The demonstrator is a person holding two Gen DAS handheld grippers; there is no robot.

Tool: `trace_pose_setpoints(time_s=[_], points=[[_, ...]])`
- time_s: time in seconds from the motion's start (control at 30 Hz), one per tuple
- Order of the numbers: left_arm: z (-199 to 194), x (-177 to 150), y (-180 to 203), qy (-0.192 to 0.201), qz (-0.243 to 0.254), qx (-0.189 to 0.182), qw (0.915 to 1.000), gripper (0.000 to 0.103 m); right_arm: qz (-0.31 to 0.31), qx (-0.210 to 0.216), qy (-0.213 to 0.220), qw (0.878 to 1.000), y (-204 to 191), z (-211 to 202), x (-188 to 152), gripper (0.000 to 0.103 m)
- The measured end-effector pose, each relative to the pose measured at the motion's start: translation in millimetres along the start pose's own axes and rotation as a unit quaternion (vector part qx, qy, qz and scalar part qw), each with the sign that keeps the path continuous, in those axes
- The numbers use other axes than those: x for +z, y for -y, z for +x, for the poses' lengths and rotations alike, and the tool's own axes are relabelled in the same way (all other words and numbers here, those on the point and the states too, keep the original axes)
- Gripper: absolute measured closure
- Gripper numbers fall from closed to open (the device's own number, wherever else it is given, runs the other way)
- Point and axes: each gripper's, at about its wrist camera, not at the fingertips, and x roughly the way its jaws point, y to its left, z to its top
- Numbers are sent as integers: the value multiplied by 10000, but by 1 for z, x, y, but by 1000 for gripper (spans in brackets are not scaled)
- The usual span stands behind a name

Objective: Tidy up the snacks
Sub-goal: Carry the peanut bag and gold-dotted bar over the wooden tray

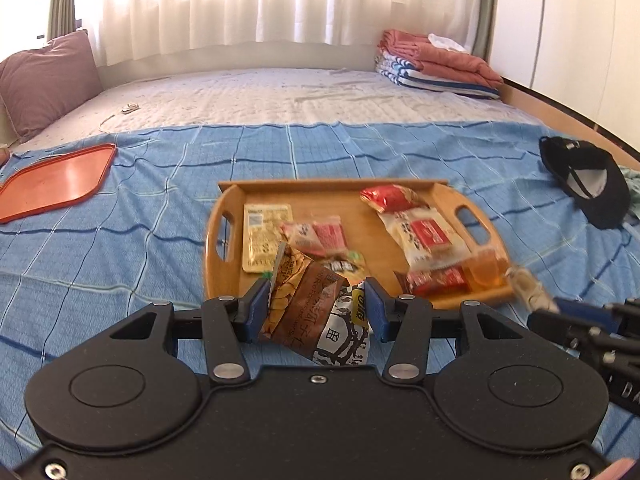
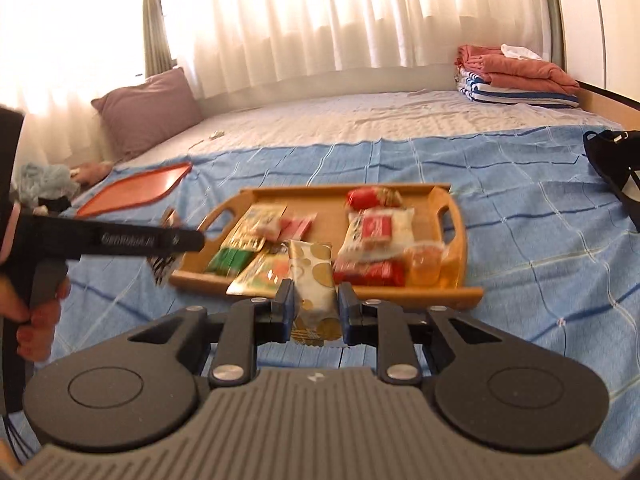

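A wooden tray (image 1: 344, 192) with two handles lies on the blue checked blanket and holds several snack packets. My left gripper (image 1: 316, 308) is shut on a brown and white snack bag (image 1: 320, 316), held just in front of the tray's near edge. My right gripper (image 2: 314, 308) is shut on a white packet with gold dots (image 2: 316, 280), lifted off the tray's (image 2: 440, 292) near edge. In the left wrist view the right gripper (image 1: 536, 300) shows blurred at the right with its packet. In the right wrist view the left gripper (image 2: 168, 248) reaches in from the left, held by a hand (image 2: 36, 320).
An orange tray (image 1: 56, 180) lies empty on the blanket at the left. A black cap (image 1: 588, 184) sits at the right. Folded blankets (image 1: 432, 64) are stacked at the far right of the bed, and a purple pillow (image 1: 44, 76) leans at the far left.
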Motion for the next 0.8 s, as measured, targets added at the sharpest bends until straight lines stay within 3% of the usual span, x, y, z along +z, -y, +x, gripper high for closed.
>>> trace_pose_setpoints(time_s=[0.37,0.8], points=[[36,35,-12,121,-197,125,9997,55,42,-146,14,9999,14,40,49,76],[99,63,-33,-22,-565,257,9981,55,252,-171,-252,9992,29,99,78,76]])
